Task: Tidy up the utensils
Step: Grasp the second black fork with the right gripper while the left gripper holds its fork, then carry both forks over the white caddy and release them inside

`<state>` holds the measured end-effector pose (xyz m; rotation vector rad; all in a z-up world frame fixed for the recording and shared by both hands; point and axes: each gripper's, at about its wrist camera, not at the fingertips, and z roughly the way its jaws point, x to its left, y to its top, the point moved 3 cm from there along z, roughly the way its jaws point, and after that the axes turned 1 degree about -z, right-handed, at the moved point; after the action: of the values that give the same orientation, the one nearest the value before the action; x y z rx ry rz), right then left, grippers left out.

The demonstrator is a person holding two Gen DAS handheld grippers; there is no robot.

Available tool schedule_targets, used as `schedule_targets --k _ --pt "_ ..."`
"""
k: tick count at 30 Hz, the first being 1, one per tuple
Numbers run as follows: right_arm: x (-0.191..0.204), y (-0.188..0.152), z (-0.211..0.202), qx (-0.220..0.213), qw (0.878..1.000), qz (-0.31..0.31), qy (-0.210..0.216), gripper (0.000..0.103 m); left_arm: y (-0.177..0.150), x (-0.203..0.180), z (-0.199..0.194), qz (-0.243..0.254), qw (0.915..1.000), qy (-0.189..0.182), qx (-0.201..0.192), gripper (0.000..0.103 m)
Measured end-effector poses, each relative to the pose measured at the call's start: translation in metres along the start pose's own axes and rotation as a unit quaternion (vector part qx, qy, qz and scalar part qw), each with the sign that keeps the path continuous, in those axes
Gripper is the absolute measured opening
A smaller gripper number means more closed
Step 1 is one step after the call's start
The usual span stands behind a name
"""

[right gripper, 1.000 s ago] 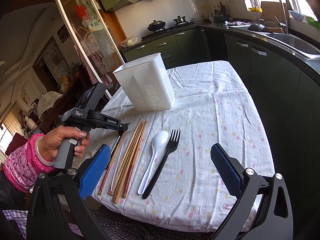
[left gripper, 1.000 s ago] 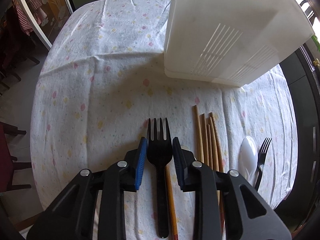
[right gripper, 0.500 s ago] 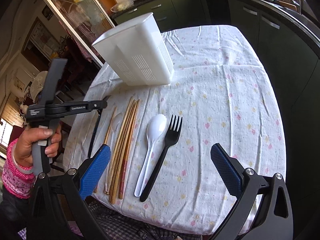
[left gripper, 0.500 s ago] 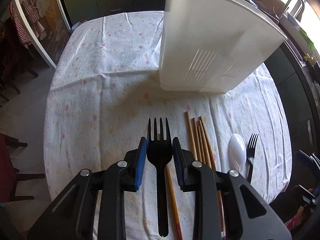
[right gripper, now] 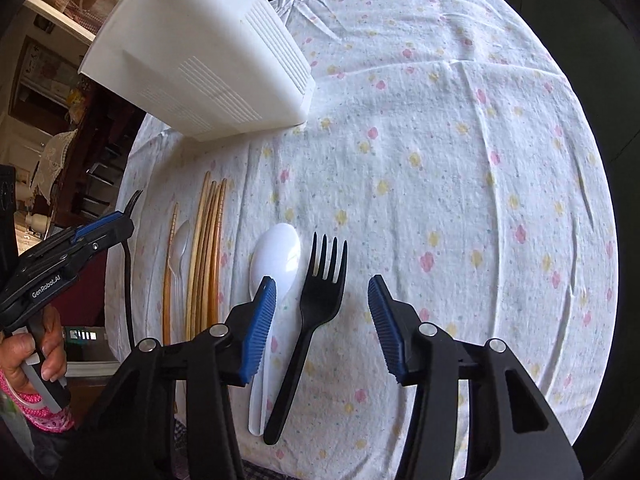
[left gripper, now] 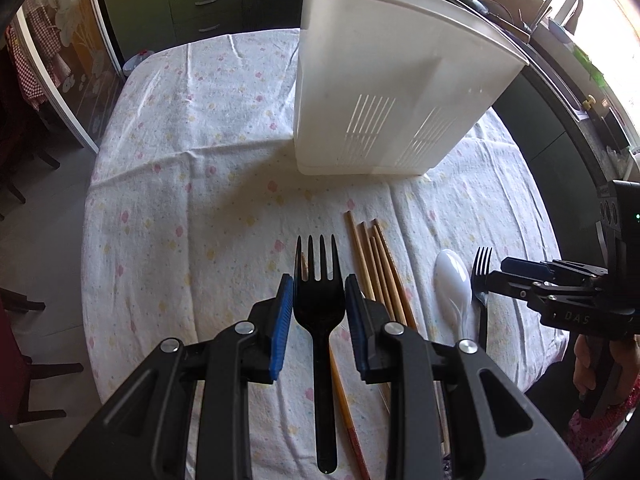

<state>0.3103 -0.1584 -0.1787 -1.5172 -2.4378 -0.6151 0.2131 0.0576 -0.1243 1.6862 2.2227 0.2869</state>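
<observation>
The right gripper [right gripper: 322,312] has come down over the table's near edge since a second ago, and its jaws have just been closing, now standing half open around a black fork [right gripper: 310,320] lying on the flowered tablecloth [right gripper: 460,168], pads not touching it. The left gripper [left gripper: 316,312] is holding another black fork [left gripper: 320,320], lifted higher than before. A white spoon [right gripper: 274,264] is lying just beside the lying fork, wooden chopsticks [right gripper: 208,248] further left. A white slotted utensil holder [left gripper: 384,96] is standing mid-table.

Bright daylight from window [left gripper: 608,12] at upper right, blown-out glare there, soft shadows, sharp focus, fisheye-bent dark corners
</observation>
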Motion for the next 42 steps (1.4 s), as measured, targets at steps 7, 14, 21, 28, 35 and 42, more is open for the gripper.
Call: schedule_targets --k 7,14,21,28,35,42 --pt "0.008 0.009 0.01 0.003 0.999 -0.021 -0.027 0.049 0.001 -0.005 -0.002 0.011 0.9999 0.003 -0.003 0.025" --pt "0.025 0.008 0.02 0.0 0.998 -0.036 -0.043 0.012 0.0 -0.006 -0.002 0.016 0.9999 0.002 -0.002 0.025" --pt "0.029 0.007 -0.014 -0.058 0.998 -0.031 -0.009 0.004 0.001 -0.004 -0.006 0.016 0.9999 -0.002 -0.005 0.025" --pt "0.057 0.007 -0.089 -0.165 0.984 -0.056 0.034 0.004 0.013 -0.008 -0.04 0.019 0.9985 -0.027 -0.043 0.025" --pt "0.074 0.015 -0.175 -0.317 0.946 -0.067 0.024 0.004 0.05 -0.025 -0.115 0.029 0.9857 -0.061 -0.154 0.025" --pt "0.075 0.043 -0.208 -0.372 0.926 -0.06 0.011 0.004 0.111 -0.04 -0.17 0.027 0.9518 -0.08 -0.295 0.025"
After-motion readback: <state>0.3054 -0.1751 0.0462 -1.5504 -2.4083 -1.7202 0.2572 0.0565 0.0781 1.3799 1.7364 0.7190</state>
